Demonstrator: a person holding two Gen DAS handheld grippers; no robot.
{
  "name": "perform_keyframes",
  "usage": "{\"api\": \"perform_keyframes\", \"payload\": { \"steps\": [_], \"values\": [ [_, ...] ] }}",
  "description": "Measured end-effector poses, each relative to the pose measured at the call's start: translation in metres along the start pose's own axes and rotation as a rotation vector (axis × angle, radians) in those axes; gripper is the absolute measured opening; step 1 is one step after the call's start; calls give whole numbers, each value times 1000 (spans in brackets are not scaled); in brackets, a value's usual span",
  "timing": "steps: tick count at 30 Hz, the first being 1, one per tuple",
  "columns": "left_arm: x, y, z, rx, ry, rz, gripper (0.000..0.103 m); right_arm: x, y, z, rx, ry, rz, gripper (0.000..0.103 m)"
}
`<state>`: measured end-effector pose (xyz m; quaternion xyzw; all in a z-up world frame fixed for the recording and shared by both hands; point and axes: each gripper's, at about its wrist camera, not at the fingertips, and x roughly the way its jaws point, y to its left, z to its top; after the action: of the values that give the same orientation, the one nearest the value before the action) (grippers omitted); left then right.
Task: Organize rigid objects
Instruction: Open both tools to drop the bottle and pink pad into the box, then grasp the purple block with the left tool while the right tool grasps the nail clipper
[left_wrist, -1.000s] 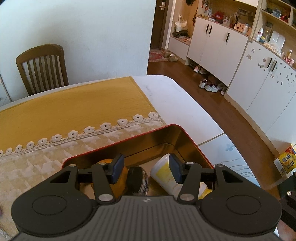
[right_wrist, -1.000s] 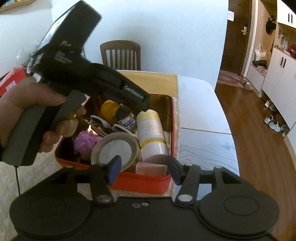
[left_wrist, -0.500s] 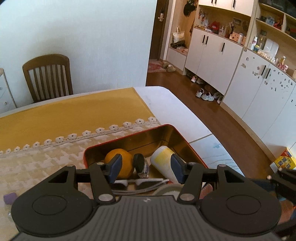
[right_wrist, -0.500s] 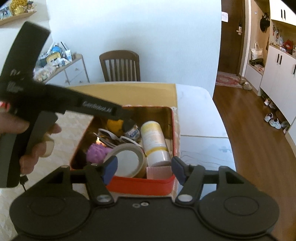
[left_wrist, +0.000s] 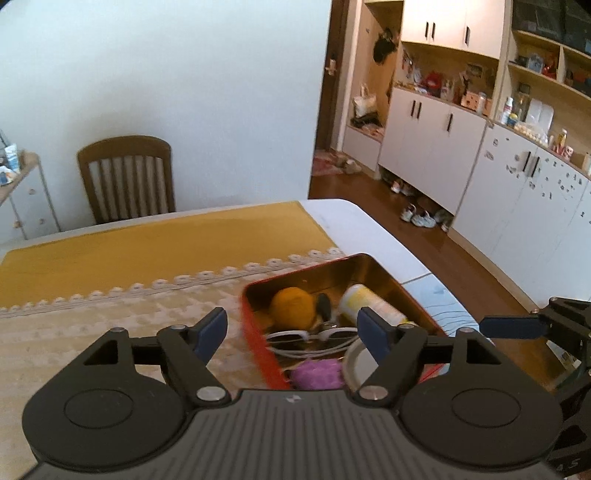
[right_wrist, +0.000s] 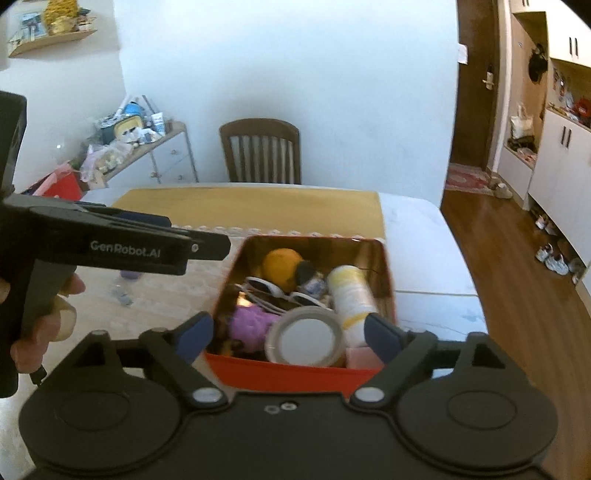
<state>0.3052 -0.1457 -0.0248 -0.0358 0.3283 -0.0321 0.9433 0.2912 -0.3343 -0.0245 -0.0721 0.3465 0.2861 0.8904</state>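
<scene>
Since a second ago: you've drawn both grippers back and up from the tin, and more of the table shows in both views.
Left gripper (left_wrist: 291, 330): your jaws are opening and hold nothing; seen from the left wrist, one blue pad (left_wrist: 210, 329) sits over the cream cloth, the other over the tin's contents, neither touching anything.
Right gripper (right_wrist: 286, 334): your jaws are opening wide, empty too, hovering off the tin's near edge with the pads to either side of it.
Left hand (right_wrist: 35, 325): it wraps the black handle at the left edge of the right wrist view.
Red tin (right_wrist: 387, 273): open, gold inside, sitting on the table by its right edge, half on the lace-trimmed cloth (left_wrist: 122, 325).
Orange ball (right_wrist: 280, 267): in the tin's far left corner.
Small dark-capped jar (right_wrist: 310, 278): just beside the ball, towards the middle.
White and yellow bottle (right_wrist: 351, 295): lying on its side along the tin's right wall.
White sunglasses (right_wrist: 280, 293): across the middle, resting on the other things.
Purple knobbly ball (right_wrist: 249, 325): near left part of the tin.
Tape roll (right_wrist: 306, 341): at the near wall, leaning beside the purple ball.
Pink block (right_wrist: 360, 358): near right corner; what it is you cannot tell.
Table (right_wrist: 417, 236): white top, yellow runner across the far end, wooden chair (right_wrist: 260, 149) behind it.
</scene>
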Motion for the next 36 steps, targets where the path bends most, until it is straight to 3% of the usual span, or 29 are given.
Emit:
{"api": "perform_keyframes", "payload": {
  "steps": [4, 17, 26, 36],
  "values": [
    [-17, 23, -10, -17, -14, 7, 82, 2, 25, 2, -18, -15, 19, 103],
    [-45, 127, -41, -79, -8, 67, 84, 39, 112, 6, -20, 9, 71, 103],
    [-26, 197, -56, -146, 42, 107, 84, 88, 167, 7, -76, 53, 86, 103],
    [22, 229, -59, -174, 115, 73, 84, 144, 204, 9, -147, 97, 109, 96]
  ]
}}
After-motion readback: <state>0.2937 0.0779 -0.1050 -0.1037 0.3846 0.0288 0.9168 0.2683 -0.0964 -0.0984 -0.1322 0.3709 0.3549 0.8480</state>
